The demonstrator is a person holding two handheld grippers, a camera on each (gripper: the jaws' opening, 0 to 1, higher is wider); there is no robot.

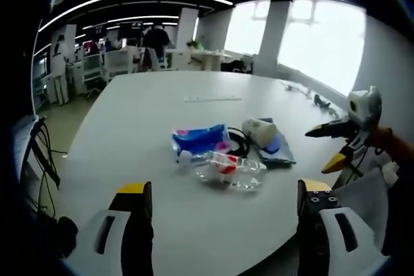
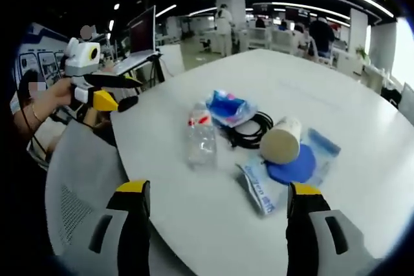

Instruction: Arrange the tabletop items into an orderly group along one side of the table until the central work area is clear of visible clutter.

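Note:
A small heap lies on the white table (image 1: 142, 127) near its edge. It holds a clear plastic bottle (image 1: 226, 167) (image 2: 200, 137) on its side, a blue packet (image 1: 200, 139) (image 2: 229, 108), a black cable (image 1: 240, 141) (image 2: 249, 130), a beige cup (image 1: 259, 130) (image 2: 281, 141) lying over a blue disc (image 2: 291, 165), and a clear printed pouch (image 2: 255, 185). My left gripper (image 1: 223, 187) (image 2: 136, 93) hangs open off the table edge, short of the bottle. My right gripper (image 2: 220, 187) (image 1: 318, 152) is open too, held off the edge on the pouch's side. Neither touches anything.
A grey mesh chair (image 2: 77, 185) (image 1: 362, 198) stands at the table edge between the two grippers. A white strip (image 1: 212, 99) lies farther across the table. A laptop (image 2: 139, 37) sits on a nearby desk. Loose cables (image 1: 45, 159) hang by the table's left side. People stand far off.

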